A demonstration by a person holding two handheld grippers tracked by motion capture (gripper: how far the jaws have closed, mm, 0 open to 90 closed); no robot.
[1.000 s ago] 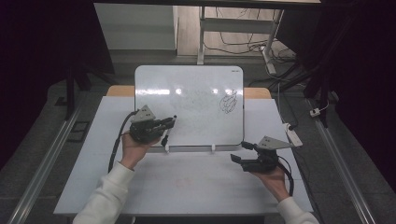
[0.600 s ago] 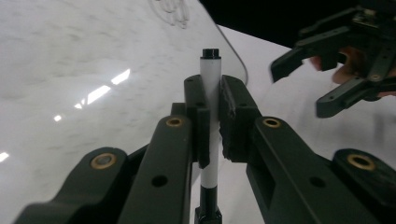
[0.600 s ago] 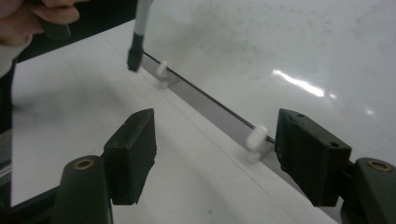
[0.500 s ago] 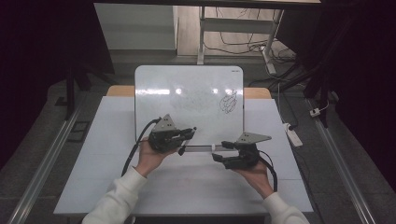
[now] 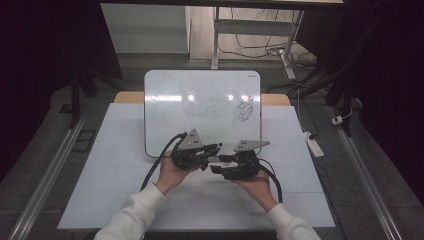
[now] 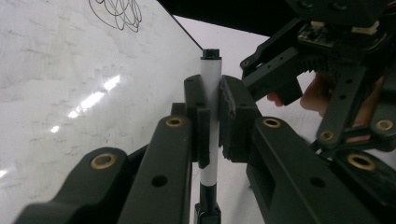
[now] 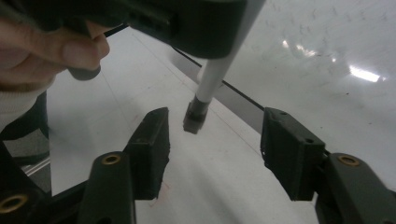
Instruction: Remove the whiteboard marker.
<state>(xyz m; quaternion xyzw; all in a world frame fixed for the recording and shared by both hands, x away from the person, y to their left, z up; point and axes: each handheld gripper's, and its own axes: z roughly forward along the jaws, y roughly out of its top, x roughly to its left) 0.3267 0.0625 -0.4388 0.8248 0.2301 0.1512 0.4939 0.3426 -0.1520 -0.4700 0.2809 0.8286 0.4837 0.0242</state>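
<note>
My left gripper (image 5: 214, 149) is shut on a white marker (image 6: 211, 70) with black ends, its pads clamped on the barrel in the left gripper view. My right gripper (image 5: 218, 163) faces it tip to tip, just in front of the whiteboard (image 5: 200, 105). In the right gripper view the marker's black end (image 7: 194, 119) hangs in the gap of my right gripper (image 7: 215, 126), and neither pad touches it. The right jaws have just been closing but still stand apart. A black scribble (image 5: 245, 109) marks the board's right side.
The whiteboard leans upright at the back of the white table top (image 5: 115, 165). Each gripper trails a black cable toward the table's front edge. A power strip (image 5: 312, 142) lies on the floor to the right, and table legs and cords stand behind.
Both hands have moved inward and now meet at the centre in front of the board. The right jaws have narrowed around the marker's end.
</note>
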